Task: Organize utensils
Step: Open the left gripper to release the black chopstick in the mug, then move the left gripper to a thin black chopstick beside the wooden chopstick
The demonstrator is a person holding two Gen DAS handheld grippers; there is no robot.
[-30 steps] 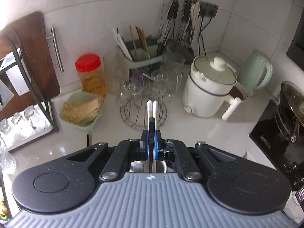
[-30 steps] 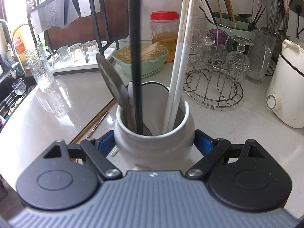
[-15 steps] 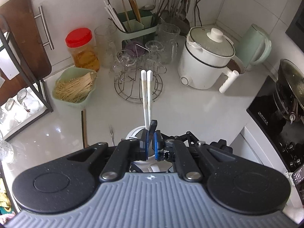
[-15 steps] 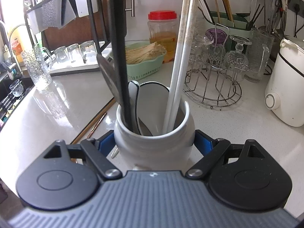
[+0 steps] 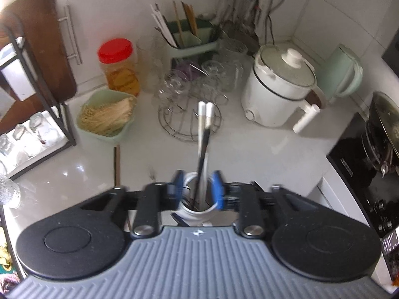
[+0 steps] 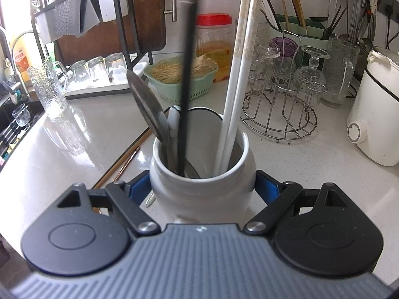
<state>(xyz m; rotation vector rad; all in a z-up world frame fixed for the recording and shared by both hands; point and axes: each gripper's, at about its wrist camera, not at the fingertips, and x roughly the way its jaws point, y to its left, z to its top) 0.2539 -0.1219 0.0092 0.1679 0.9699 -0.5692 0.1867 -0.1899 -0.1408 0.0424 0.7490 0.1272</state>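
My right gripper (image 6: 202, 186) is shut on a white ceramic utensil jar (image 6: 202, 186) standing on the counter. The jar holds two white chopsticks (image 6: 239, 79), metal spoons (image 6: 147, 107) and a thin black utensil (image 6: 187, 84). My left gripper (image 5: 198, 195) is open directly above the jar (image 5: 197, 211), looking down on it; the black utensil (image 5: 203, 149) stands free in the jar between its blue pads (image 5: 217, 191), beside the white chopsticks (image 5: 205, 114). Brown chopsticks (image 6: 122, 162) lie on the counter left of the jar.
A wire glass rack (image 6: 281, 104), a green basket of sticks (image 6: 179, 77), a red-lidded jar (image 6: 214, 42) and a green cutlery holder (image 6: 299, 27) stand behind. A white cooker (image 6: 376, 109) is right; a black shelf with glasses (image 6: 99, 69) is left. A stove (image 5: 369, 154) lies far right.
My left gripper opened and let go of the black utensil, which now stands in the jar. The left gripper has also moved up and back a little. The right gripper stayed on the jar.
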